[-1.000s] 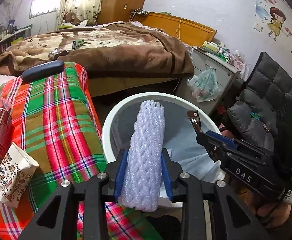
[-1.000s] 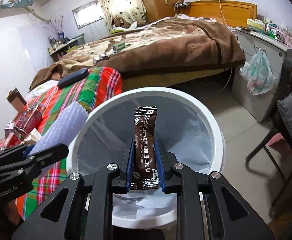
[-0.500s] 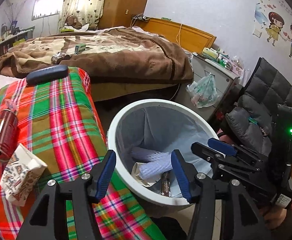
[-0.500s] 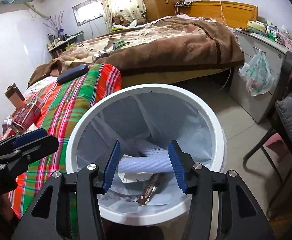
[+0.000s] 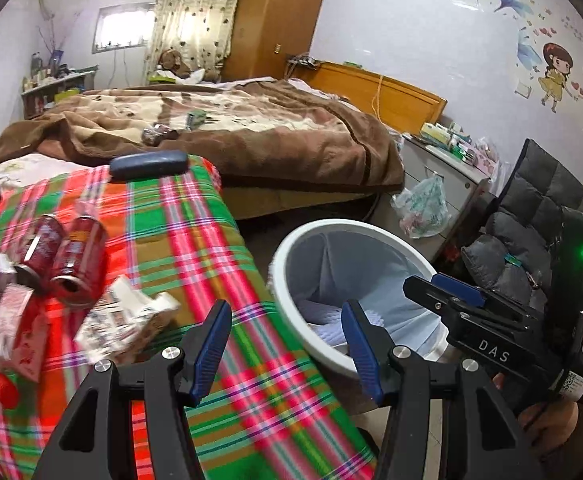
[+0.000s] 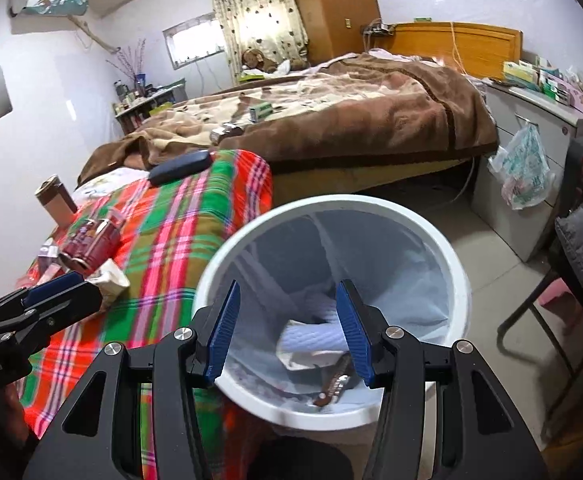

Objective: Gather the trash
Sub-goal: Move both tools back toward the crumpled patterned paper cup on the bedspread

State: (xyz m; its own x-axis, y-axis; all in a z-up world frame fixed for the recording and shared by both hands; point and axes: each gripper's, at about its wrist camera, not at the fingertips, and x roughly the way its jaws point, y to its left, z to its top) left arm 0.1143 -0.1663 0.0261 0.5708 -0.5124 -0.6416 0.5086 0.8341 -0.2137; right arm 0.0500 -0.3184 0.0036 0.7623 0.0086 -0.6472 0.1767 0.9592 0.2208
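A white trash bin [image 6: 461,280] with a pale liner stands on the floor beside the plaid-covered table [image 5: 195,240]. Inside lie a white foam net sleeve [image 6: 315,338], crumpled paper and a brown coffee sachet [image 6: 333,386]. My right gripper [image 6: 287,326] is open and empty above the bin's near rim. My left gripper [image 5: 285,344] is open and empty over the table's right edge, left of the bin [image 5: 291,248]. On the table lie two red cans [image 5: 63,256], a patterned paper carton [image 5: 123,320] and pink wrappers [image 5: 15,328]. The right gripper also shows in the left wrist view [image 5: 443,292].
A dark glasses case [image 5: 149,164] lies at the table's far end. A bed with a brown blanket [image 5: 251,140] stands behind. A grey padded chair [image 5: 531,232] and a cabinet with a hanging plastic bag [image 5: 421,204] are to the right of the bin.
Both grippers opened and dropped the foam sleeve and the coffee sachet into the bin. The left gripper has since swung left over the table; the right has drawn back a little.
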